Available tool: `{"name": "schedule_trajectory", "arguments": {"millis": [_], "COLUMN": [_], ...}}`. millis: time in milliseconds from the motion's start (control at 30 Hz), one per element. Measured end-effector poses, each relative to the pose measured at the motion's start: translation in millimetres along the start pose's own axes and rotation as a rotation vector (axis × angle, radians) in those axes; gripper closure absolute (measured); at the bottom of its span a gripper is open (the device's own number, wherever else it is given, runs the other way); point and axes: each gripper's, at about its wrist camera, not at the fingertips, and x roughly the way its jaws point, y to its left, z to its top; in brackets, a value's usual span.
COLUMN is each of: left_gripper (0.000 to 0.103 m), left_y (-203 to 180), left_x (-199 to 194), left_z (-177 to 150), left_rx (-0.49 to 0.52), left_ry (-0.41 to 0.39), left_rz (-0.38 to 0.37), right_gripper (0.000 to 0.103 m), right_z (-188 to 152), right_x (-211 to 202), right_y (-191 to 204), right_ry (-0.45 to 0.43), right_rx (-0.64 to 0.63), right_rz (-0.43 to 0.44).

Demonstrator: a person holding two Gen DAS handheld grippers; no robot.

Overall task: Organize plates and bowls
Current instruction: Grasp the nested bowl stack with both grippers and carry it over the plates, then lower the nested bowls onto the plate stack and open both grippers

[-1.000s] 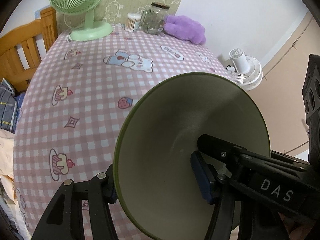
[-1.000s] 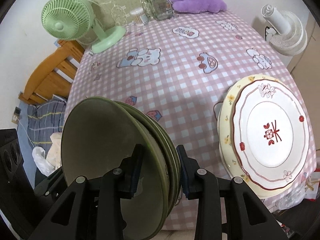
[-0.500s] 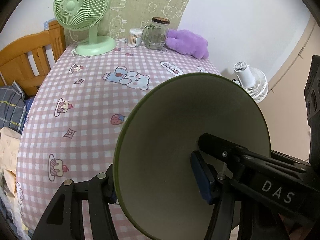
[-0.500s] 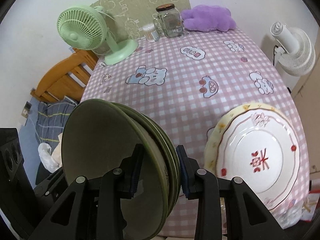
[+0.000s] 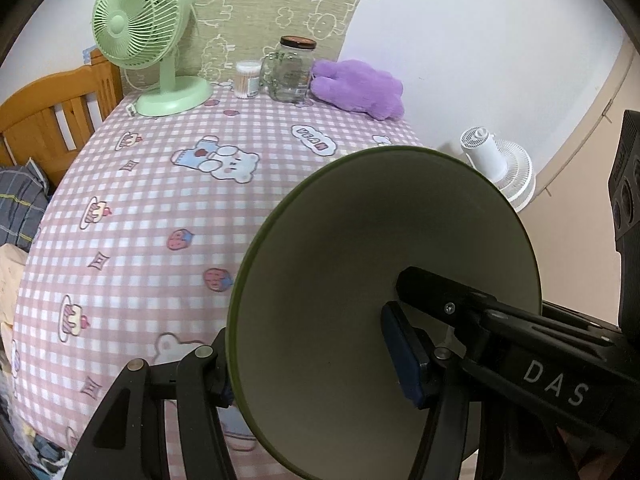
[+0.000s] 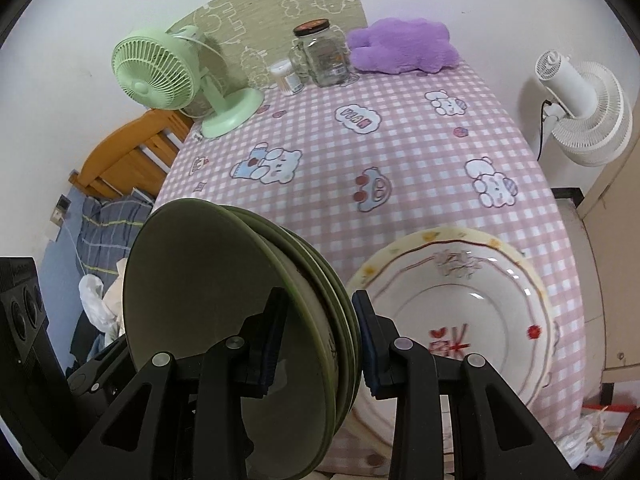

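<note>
A stack of olive-green bowls hangs tilted on edge over the near edge of the pink checked table. My left gripper is shut on its rim, one finger behind the stack and one blue pad inside the top bowl. The right wrist view shows the same bowls with my right gripper shut on them, one pad inside and one on the outer wall. To its right on the table, a white plate with red marks lies on a yellow-rimmed plate.
At the table's far end stand a green fan, a cotton-swab tub, a glass jar and a purple plush toy. A wooden bed frame is on the left. A white floor fan stands to the right.
Both grippers have drawn back and up from the table together, still holding the bowl stack. The far objects now sit lower in both views, and the plates have slid towards the lower right.
</note>
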Motion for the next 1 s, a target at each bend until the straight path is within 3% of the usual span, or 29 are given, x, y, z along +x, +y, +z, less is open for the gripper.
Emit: {"name": "schedule_trajectory", "arguments": {"millis": [467,1000], "left_gripper": [0.043,0.043], "left_y": [-65.0,-90.9], "left_x": [33.3,64.7], "left_z": [-6.8,-21.7], "left_rx": [-0.028,-0.093], "left_ry": [0.019,0.095], "left_rz": [-0.009,0.021], "right_gripper": [0.067,0.067], "right_z": [6.6,8.0], "right_x": [-10.1,2.7], "right_y": [-73.9,-118.8], "right_ry": [0.029,0.119], "right_rx": [-0.01,-0.029], "right_rz": [-0.012,-0.013]}}
